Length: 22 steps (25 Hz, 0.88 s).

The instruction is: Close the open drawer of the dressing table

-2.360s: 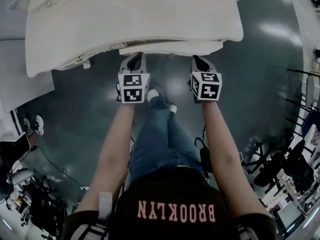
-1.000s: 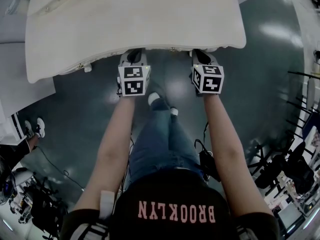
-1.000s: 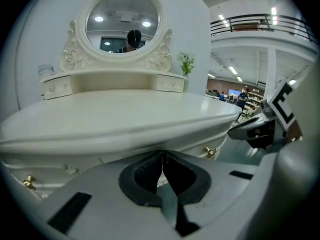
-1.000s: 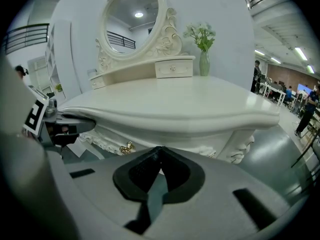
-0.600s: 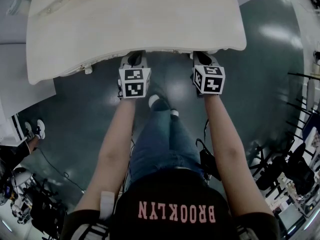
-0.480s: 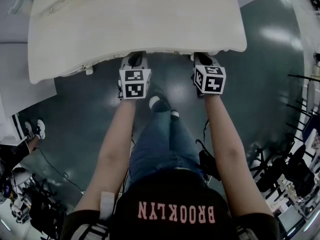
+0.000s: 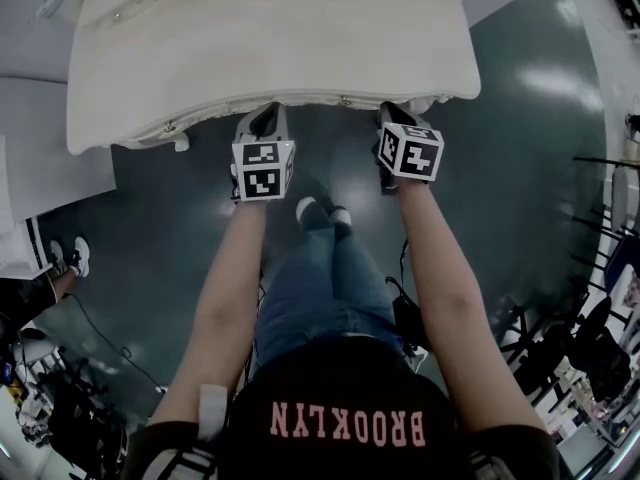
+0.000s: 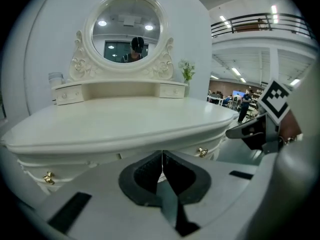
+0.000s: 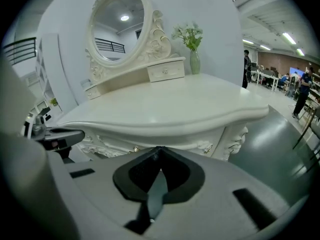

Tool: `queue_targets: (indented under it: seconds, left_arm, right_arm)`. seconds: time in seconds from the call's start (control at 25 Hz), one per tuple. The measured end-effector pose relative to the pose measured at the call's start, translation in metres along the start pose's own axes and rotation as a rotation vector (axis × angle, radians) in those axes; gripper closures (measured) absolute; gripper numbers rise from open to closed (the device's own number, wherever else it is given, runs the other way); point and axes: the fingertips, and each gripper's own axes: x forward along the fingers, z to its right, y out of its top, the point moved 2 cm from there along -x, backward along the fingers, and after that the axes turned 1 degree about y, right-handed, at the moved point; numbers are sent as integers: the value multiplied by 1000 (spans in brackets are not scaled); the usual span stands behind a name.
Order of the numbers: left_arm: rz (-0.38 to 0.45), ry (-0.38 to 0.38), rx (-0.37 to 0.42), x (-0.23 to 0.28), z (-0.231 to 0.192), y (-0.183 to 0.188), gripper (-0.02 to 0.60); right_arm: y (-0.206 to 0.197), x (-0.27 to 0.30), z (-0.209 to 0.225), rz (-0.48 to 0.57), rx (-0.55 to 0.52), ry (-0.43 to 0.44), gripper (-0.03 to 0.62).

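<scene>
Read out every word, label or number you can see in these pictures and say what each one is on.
"BROOKLYN": pink letters on the person's black shirt, upside down in the head view.
Marker cubes: black-and-white square patterns only, no letters or digits.
Dressing table: no lettering visible.
Hall in the background of the gripper views: anything printed there is too small to read.

I see the dressing table [image 7: 270, 38], cream-white with carved trim, a curved front edge and an oval mirror [image 8: 127, 30] upright along its back edge. Its centre drawer [image 7: 320, 99] sits shut, tucked flush under the surface's front edge, with its small gold knob [image 8: 201, 152] facing me.
</scene>
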Motion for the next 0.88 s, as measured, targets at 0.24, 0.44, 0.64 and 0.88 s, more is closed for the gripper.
queue_targets:
  seconds: [0.24,0.44,0.64,0.88]
  left_arm:
    - [33,38,-10,-30,3,16,575]
    - [70,49,-13,-54,9,31,577]
    - [118,52,-17,-76,15,49,577]
    - [170,72,-23,-105,17,63,577]
  right_arm:
    - [12,-26,-13,12,-35,60,597]
    - [20,-52,-21,36,-73,88,597]
    - [32,-82,-28,83,-126,112,597]
    - [43,-119,-35,136,-178,133,599]
